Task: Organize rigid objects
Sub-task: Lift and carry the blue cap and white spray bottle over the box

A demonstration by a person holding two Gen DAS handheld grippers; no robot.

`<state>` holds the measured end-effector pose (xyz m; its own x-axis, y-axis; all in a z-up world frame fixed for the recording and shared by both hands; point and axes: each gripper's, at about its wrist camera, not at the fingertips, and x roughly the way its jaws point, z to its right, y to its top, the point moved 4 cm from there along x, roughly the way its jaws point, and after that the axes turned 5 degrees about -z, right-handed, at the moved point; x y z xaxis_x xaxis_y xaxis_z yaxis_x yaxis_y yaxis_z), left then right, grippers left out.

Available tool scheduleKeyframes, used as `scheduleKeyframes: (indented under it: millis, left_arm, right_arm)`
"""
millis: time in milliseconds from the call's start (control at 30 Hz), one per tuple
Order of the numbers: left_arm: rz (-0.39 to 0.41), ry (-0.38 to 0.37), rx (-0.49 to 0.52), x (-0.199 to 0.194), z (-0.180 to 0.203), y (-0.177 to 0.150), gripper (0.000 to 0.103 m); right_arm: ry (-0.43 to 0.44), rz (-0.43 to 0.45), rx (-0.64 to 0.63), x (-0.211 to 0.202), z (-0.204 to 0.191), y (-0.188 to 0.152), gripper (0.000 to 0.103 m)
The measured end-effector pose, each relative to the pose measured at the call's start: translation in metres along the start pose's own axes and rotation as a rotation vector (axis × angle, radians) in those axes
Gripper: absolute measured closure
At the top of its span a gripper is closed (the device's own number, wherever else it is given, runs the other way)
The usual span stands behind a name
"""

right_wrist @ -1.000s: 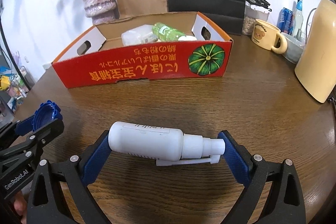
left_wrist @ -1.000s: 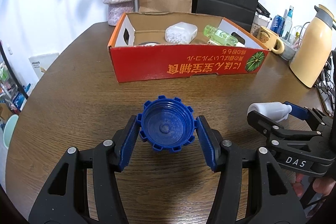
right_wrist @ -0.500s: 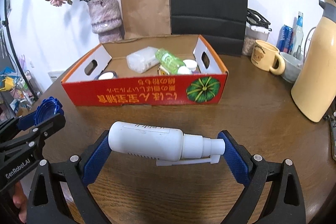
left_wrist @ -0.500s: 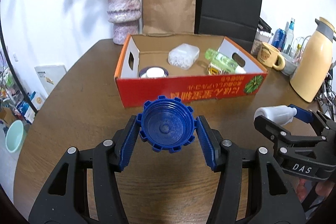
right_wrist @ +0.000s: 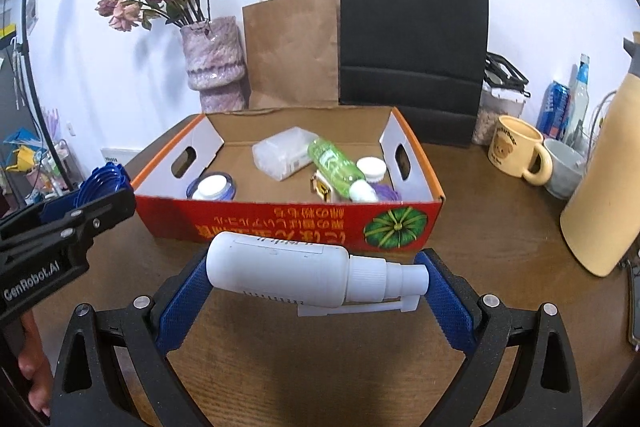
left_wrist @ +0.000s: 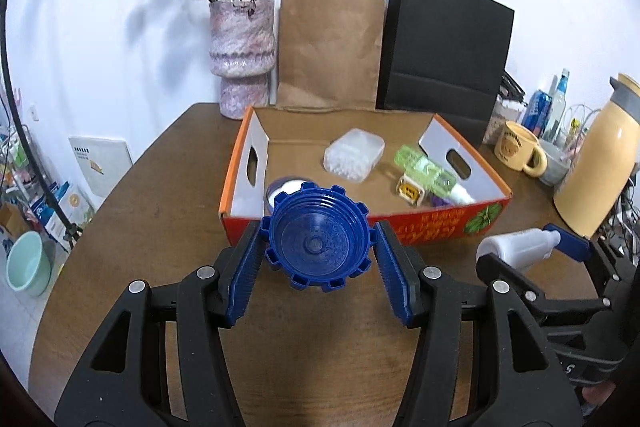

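Note:
My left gripper (left_wrist: pixel 318 259) is shut on a blue notched cap (left_wrist: pixel 318 241), held above the table just in front of the red cardboard box (left_wrist: pixel 440 225). My right gripper (right_wrist: pixel 316 281) is shut on a white spray bottle (right_wrist: pixel 288 269), held lengthwise, nozzle to the right, in front of the box (right_wrist: pixel 288 225). The box holds a clear plastic case (right_wrist: pixel 284 151), a green bottle (right_wrist: pixel 334 163), a white-lidded jar (right_wrist: pixel 212 187) and small items. The right gripper and bottle (left_wrist: pixel 516 247) show in the left wrist view; the left gripper and cap (right_wrist: pixel 102 183) show in the right wrist view.
A flower vase (left_wrist: pixel 242 61), a brown paper bag (left_wrist: pixel 328 47) and a black bag (left_wrist: pixel 444 47) stand behind the box. A yellow mug (right_wrist: pixel 516 149), a bowl, cans and a cream thermos (right_wrist: pixel 604 187) stand at the right. The wooden table (left_wrist: pixel 152 211) ends at the left.
Both grippers have risen and come closer to the box with their objects still held; the box's inside now shows more from above.

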<state>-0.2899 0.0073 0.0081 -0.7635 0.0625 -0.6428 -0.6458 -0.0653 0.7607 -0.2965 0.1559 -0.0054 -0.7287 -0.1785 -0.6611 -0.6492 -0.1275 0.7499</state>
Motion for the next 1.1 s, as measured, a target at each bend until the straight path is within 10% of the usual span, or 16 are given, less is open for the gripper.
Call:
scheduleKeyframes:
  millis: [1100]
  left_arm:
    - [0.041, 0.022, -0.079, 0.054, -0.005, 0.061, 0.051]
  right_arm:
    - [0.025, 0.074, -0.048, 0.054, 0.003, 0.064, 0.002]
